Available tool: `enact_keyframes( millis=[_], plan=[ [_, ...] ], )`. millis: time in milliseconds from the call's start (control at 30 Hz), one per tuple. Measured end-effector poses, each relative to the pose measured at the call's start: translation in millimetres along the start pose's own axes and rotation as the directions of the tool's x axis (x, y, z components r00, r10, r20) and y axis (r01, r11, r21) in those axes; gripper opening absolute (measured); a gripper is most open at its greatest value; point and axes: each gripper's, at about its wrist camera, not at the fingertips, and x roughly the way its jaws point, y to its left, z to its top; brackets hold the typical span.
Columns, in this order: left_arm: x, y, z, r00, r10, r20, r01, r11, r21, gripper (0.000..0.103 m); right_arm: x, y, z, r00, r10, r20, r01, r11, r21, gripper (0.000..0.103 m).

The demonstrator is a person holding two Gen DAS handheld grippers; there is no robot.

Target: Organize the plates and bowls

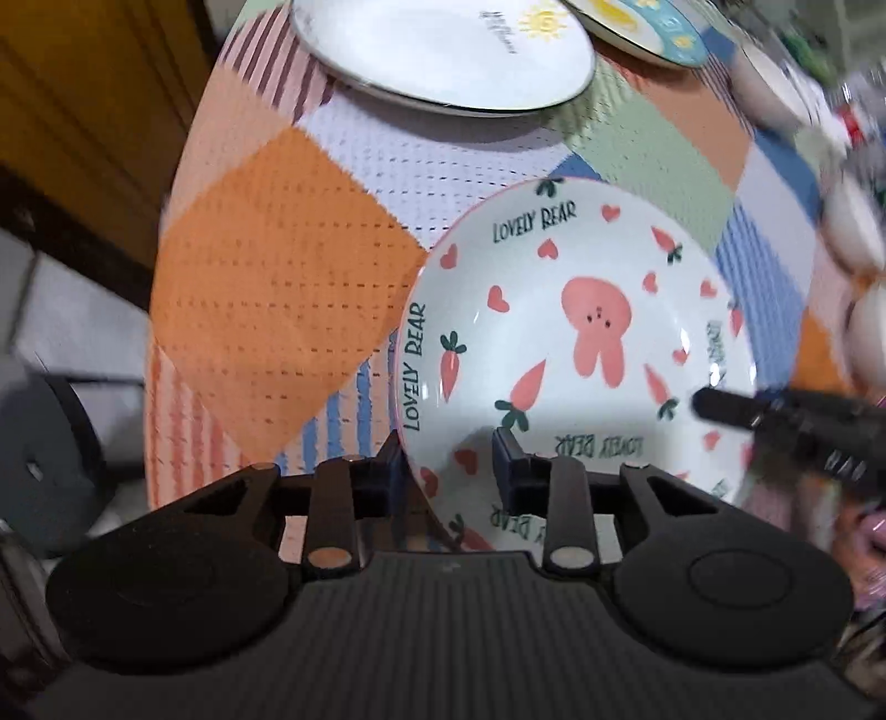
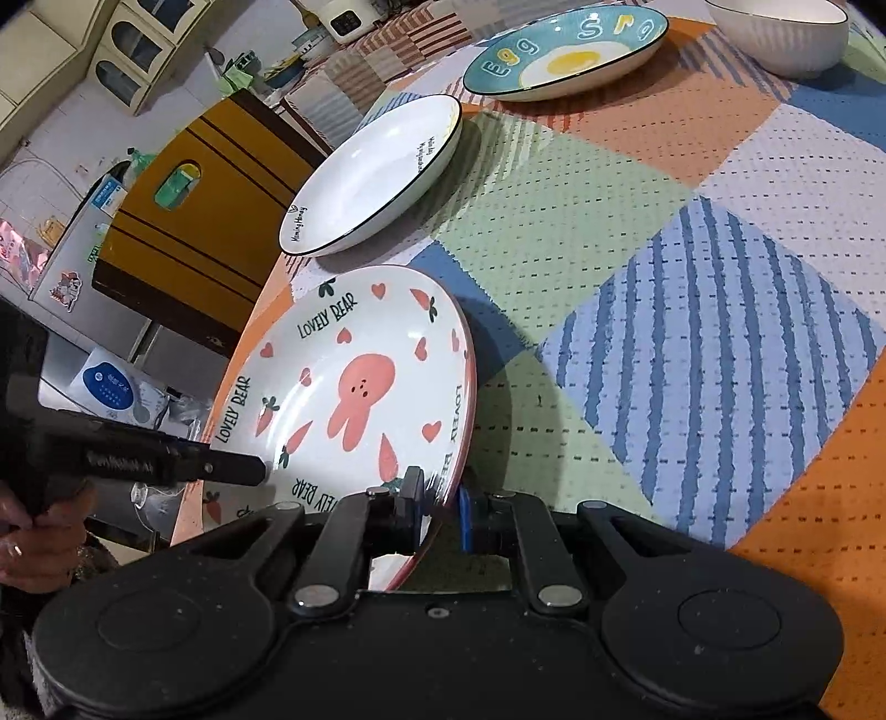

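Rabbit plate point(image 2: 360, 399) sits tilted at the tablecloth point(image 2: 692, 310) edge, near the white plate point(image 2: 376, 177). Right gripper point(image 2: 437, 501) clamps its rim. Left gripper point(image 1: 448, 465) straddles the rim, contact unclear.

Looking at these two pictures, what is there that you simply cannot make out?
- Left wrist view: the things at the right edge of the table are smeared by blur; I cannot name them.
- Left wrist view: the near rim of the rabbit plate is hidden by the left gripper.
- Right wrist view: the white bowl is cut off by the top edge.
- Right wrist view: small writing on the white plate is too small to read.
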Motion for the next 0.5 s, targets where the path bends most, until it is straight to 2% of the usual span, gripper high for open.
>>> enact_keyframes(
  millis=[67, 133, 267, 400, 500],
  plan=[
    [0, 2, 0, 1.000, -0.011, -0.013, 0.011, 1.000, -0.017, 0.030, 0, 3, 1, 1.000, -0.007, -0.009, 0.007, 1.000, -0.021, 0.016],
    [-2, -4, -3, 1.000, 0.010, -0.015, -0.010, 1.000, 0.002, 0.031, 1, 7, 4, 0.999, -0.019, -0.027, 0.018, 0.999, -0.045, 0.017],
    [-19, -37, -10, 0.992, 0.056, 0.114, -0.074, 0.985, 0.157, 0.031, -7, 5, 12, 1.000, -0.013, -0.027, 0.011, 0.997, -0.074, 0.019],
    [-30, -58, 0, 0.989, -0.003, 0.148, -0.023, 0.985, 0.171, 0.034, -30, -3, 26, 0.999, -0.034, 0.018, 0.035, 0.997, -0.069, 0.021],
    [-36, -79, 9, 0.982, -0.019, 0.187, -0.023, 0.975, 0.220, 0.034, -53, -8, 37, 0.996, -0.051, 0.070, 0.057, 0.994, -0.093, 0.021]
  ],
)
